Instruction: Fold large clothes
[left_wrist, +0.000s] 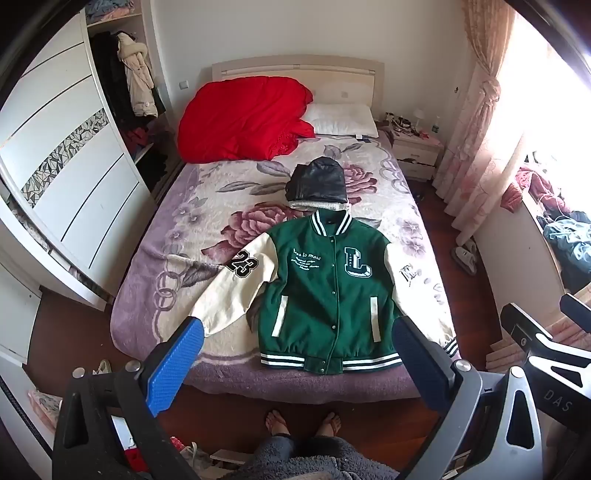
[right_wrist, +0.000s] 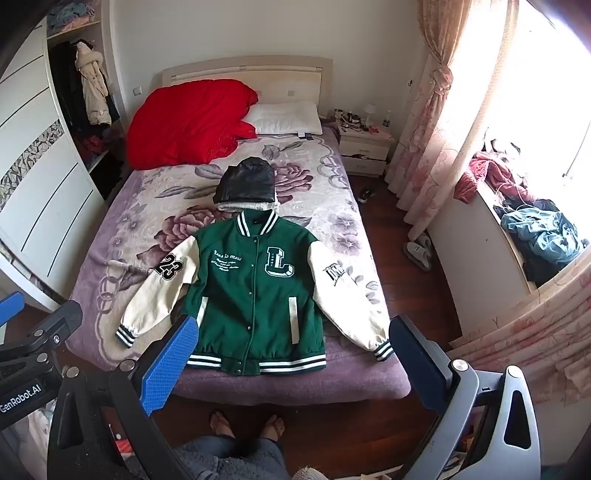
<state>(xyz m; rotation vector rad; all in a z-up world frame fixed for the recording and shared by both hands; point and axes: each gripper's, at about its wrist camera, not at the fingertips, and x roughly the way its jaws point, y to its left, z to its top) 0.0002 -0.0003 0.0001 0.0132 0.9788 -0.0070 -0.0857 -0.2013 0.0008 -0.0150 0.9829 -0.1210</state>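
The left gripper (left_wrist: 295, 354) hung with fingers apart and empty, nearest the cream sleeve (left_wrist: 236, 291) marked 23. The green varsity jacket (right_wrist: 255, 295) lay flat, face up and snapped shut on the bed (right_wrist: 110, 332) — collar away, hem toward the person. The right gripper (right_wrist: 291, 354), fingers likewise apart, was nearer the other sleeve (right_wrist: 343, 299).
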